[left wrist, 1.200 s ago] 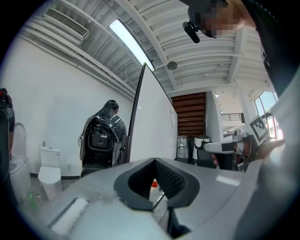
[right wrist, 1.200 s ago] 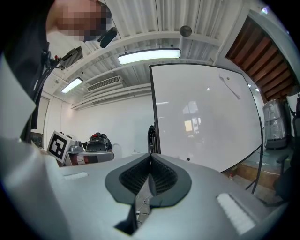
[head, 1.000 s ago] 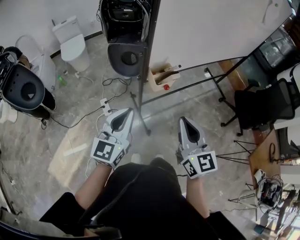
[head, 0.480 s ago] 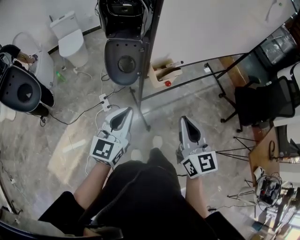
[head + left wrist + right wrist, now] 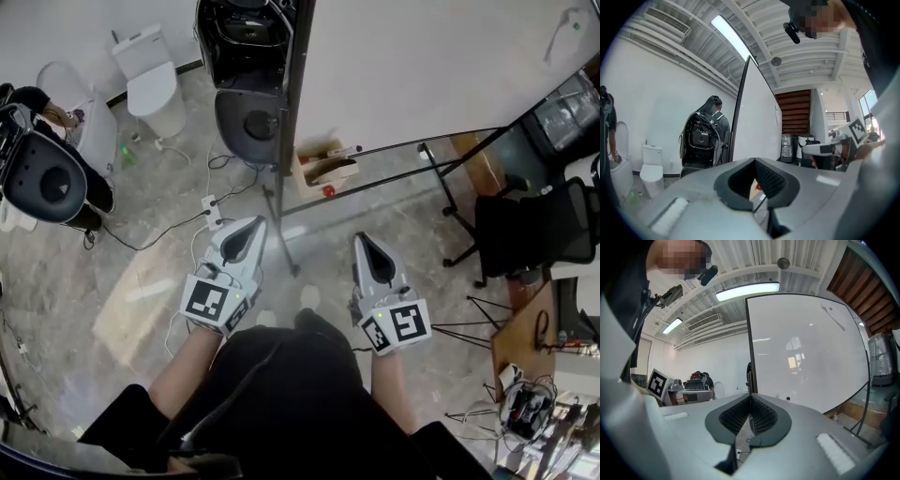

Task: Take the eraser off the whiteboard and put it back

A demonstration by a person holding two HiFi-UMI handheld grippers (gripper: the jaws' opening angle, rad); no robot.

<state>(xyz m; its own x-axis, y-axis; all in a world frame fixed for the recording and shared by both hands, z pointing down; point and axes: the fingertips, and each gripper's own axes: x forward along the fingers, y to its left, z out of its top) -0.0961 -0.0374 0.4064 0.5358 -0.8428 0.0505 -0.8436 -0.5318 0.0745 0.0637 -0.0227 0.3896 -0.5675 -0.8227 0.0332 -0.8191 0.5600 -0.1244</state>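
The whiteboard (image 5: 422,56) stands on its frame ahead of me, seen edge-on in the left gripper view (image 5: 757,122) and face-on in the right gripper view (image 5: 806,352). A small grey thing (image 5: 570,21) clings to its upper right part (image 5: 833,311); I cannot tell whether it is the eraser. My left gripper (image 5: 255,221) and right gripper (image 5: 361,237) are held level side by side over the floor, short of the board. Both are shut with nothing in them (image 5: 754,160) (image 5: 750,396).
A cardboard box (image 5: 323,167) with markers and a red thing (image 5: 328,190) sit at the board's foot. A black backpack rig (image 5: 246,37), a round black seat (image 5: 248,122), a toilet (image 5: 150,80), a power strip (image 5: 213,211) with cables and an office chair (image 5: 539,225) stand around.
Both grippers have shifted a little forward together toward the board, still shut and side by side. The floor and the box have slid slightly in the head view.
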